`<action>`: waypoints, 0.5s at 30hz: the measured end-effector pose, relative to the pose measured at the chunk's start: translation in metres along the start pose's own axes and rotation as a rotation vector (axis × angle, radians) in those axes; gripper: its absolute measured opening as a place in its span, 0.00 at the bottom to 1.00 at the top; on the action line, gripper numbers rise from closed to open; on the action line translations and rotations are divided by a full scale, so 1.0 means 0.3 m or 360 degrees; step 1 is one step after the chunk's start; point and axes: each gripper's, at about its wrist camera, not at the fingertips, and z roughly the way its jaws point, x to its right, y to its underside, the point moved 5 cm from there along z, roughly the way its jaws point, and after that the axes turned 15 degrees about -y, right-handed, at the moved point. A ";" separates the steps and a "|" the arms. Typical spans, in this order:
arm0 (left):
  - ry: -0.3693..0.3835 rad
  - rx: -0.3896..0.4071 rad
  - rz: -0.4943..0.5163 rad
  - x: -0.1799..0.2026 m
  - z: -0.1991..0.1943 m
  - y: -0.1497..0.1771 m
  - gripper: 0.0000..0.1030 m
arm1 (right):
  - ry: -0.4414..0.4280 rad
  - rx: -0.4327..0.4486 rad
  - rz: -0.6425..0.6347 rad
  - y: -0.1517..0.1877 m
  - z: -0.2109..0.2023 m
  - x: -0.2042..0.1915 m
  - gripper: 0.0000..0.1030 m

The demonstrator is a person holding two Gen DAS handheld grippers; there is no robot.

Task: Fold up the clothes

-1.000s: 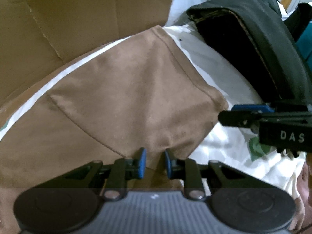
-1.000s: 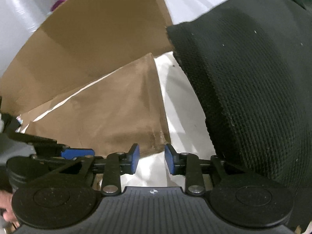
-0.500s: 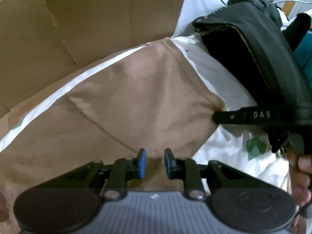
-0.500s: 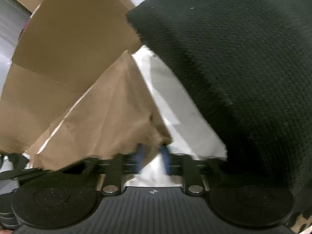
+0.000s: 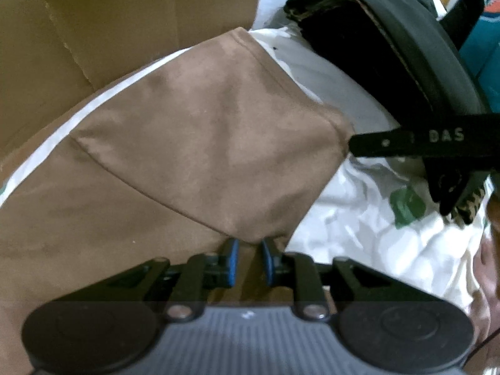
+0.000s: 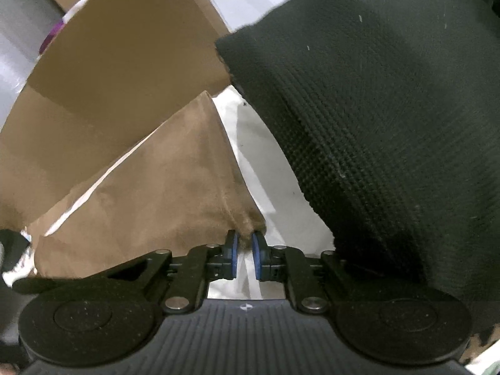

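In the left wrist view the left tongs sit nearest, their blue pads narrowly apart with a fold of the brown garment pinched between them at its near corner. The right tongs in the right wrist view are drawn in just as tight, their pads pressing on another corner of the same brown cloth, which bunches into a small gathered point right at the tips. In the left view the right tongs reach in from the right side, their tip touching the cloth's right-hand corner.

The brown garment lies on a white sheet printed with green patches, which covers the surface underneath; whether that is a bed or a table cannot be told. One flap of the garment is folded over the rest, with a seam running across it, and its far corner points towards the cardboard.

Farther back, a flattened cardboard box lies along the far left edge of the sheet, just behind the garment. On the far right a thick black knitted garment is heaped, near the brown cloth but apart from it, with a strip of white sheet between them. Beyond the heap a teal item shows at the right edge.
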 end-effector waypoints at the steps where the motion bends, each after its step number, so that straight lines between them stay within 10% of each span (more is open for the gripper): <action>1: -0.0013 0.0000 0.0013 -0.005 -0.007 0.000 0.19 | 0.0006 0.0007 -0.0023 -0.001 -0.011 -0.008 0.12; 9: -0.0022 0.0009 -0.0056 -0.124 -0.110 0.073 0.29 | -0.0066 0.0125 -0.0277 -0.008 -0.110 -0.057 0.14; 15: -0.0163 -0.0003 -0.0201 -0.308 -0.198 0.197 0.39 | -0.0148 0.0124 -0.0439 0.017 -0.078 -0.137 0.35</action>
